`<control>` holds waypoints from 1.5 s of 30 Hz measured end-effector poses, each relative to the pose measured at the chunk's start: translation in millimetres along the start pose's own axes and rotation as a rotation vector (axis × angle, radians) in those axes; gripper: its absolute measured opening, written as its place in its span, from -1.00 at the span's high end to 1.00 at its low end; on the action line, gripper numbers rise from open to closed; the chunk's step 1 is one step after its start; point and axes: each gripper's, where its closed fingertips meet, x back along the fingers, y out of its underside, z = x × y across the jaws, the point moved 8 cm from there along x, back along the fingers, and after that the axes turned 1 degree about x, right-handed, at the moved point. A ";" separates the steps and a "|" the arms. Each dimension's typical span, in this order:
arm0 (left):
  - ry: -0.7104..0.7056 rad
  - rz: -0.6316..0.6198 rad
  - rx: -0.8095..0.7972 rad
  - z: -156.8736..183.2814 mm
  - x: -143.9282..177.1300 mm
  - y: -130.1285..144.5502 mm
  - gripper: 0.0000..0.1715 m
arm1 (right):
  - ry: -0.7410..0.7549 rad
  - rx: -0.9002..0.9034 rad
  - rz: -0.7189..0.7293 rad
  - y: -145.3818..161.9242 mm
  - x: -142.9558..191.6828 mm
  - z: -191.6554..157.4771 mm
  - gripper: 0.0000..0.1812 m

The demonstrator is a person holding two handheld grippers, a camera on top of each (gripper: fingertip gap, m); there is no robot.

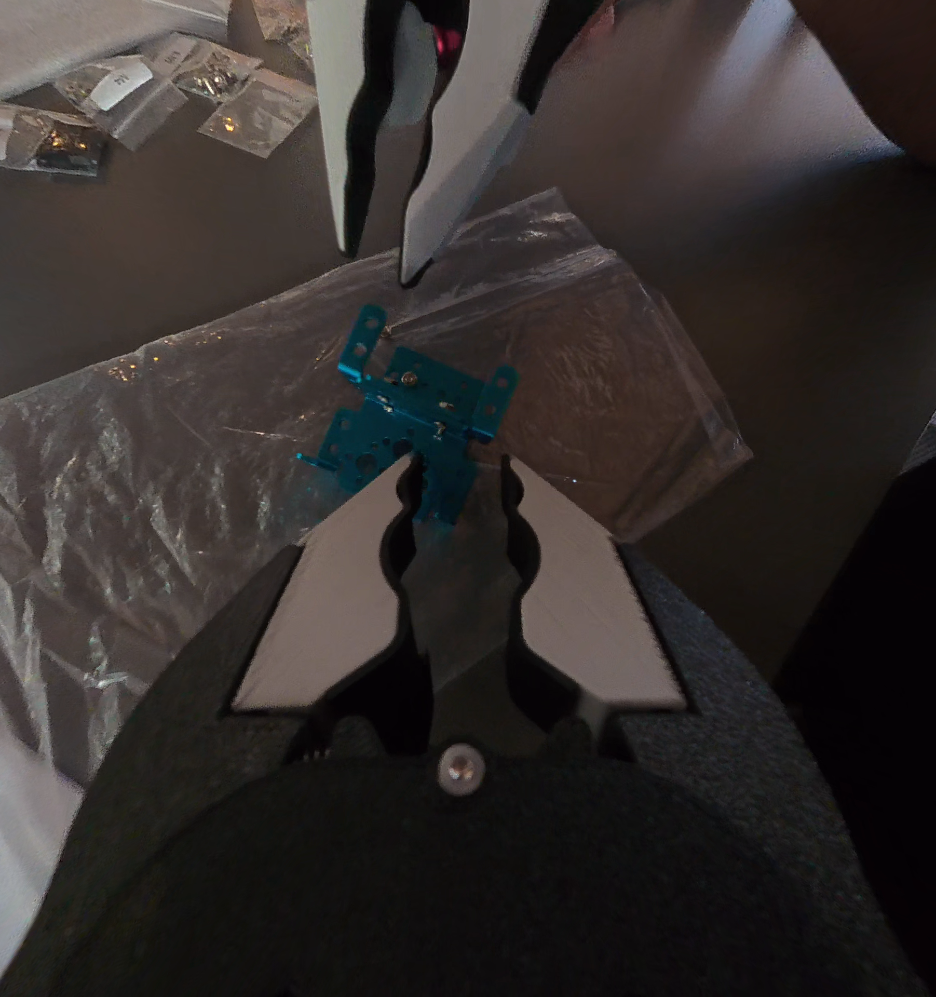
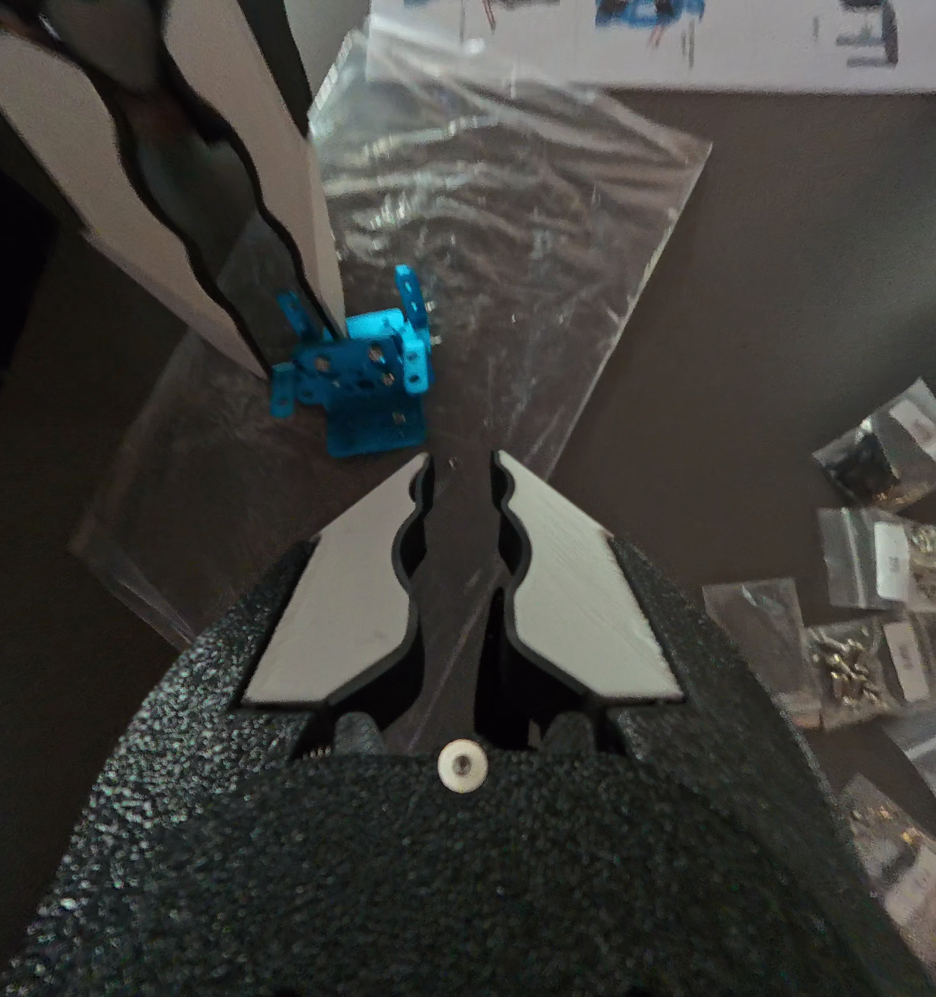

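A small blue metal bracket with many holes and a few small screws lies on a clear plastic bag. My left gripper is open, low over the bracket's near end; its left fingertip overlaps the blue plate, and I cannot tell whether it touches. My right gripper is open and empty, just short of the bracket. In the left wrist view it comes down from the top, tips on the bag beyond the bracket. The left gripper also shows in the right wrist view, straddling a bracket tab.
Several small clear bags of screws and parts lie on the dark table, at the right in the right wrist view. A white printed sheet lies at the far edge. A dark shape stands at the right. The tips of one gripper are about 8 centimeters away from the tips of the other.
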 end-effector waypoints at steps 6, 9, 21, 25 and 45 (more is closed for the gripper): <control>0.019 -0.001 -0.004 4.4 -6.4 -4.6 0.65 | -0.031 0.009 -0.058 8.9 -10.1 2.4 0.79; 0.019 -0.010 0.001 4.9 -10.4 -6.4 0.66 | -0.027 0.032 -0.092 9.9 -18.5 0.9 0.79; -0.024 -0.021 0.013 3.5 -9.4 -5.6 0.69 | 0.010 0.122 -0.123 3.0 -26.6 -6.2 0.96; -0.025 -0.022 0.026 3.2 -8.5 -5.0 0.70 | 0.015 0.114 -0.142 1.4 -26.3 -6.4 0.97; -0.033 -0.032 0.004 3.1 -4.9 -1.3 0.69 | -0.017 0.073 -0.152 -3.0 -30.7 -7.5 0.96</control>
